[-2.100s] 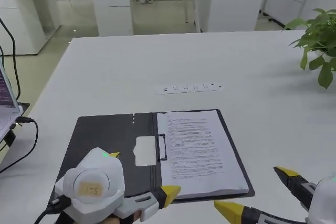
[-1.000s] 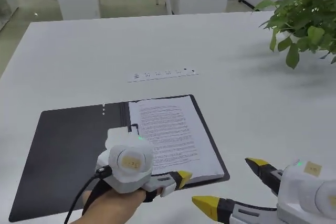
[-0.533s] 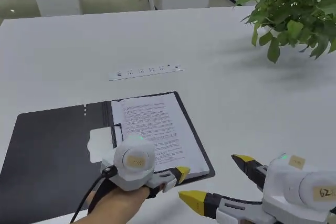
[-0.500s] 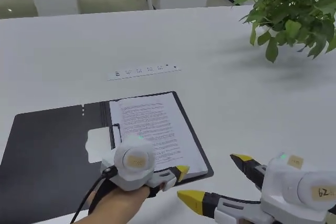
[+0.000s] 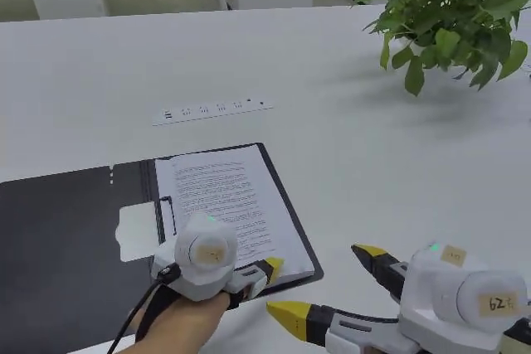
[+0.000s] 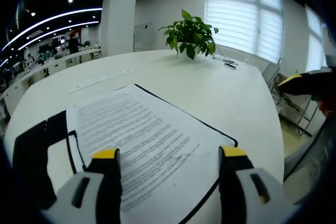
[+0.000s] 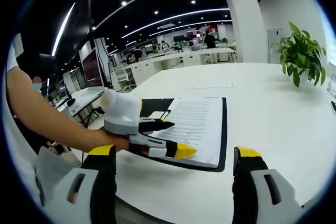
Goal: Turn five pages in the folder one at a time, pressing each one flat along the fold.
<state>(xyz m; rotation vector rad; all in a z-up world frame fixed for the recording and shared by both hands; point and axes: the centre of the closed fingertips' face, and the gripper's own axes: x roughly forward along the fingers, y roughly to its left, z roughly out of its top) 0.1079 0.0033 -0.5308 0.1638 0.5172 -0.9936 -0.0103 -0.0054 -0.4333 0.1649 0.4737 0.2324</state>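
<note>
Under my head camera, my left gripper (image 5: 259, 274) sits over the near right corner of the open folder (image 5: 66, 213), jaws apart; my right gripper (image 5: 325, 283) is just right of it, off the folder, jaws wide. Between my left jaws lies the printed page (image 6: 136, 129). Ahead of my right jaws, the folder lies flat on the table (image 7: 273, 108).

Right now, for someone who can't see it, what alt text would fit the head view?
An open black folder with a stack of printed pages on its right side lies on a white table, with the left gripper, open, at the pages' near edge. The right gripper, open, hovers beside the folder; a potted plant stands beyond.
</note>
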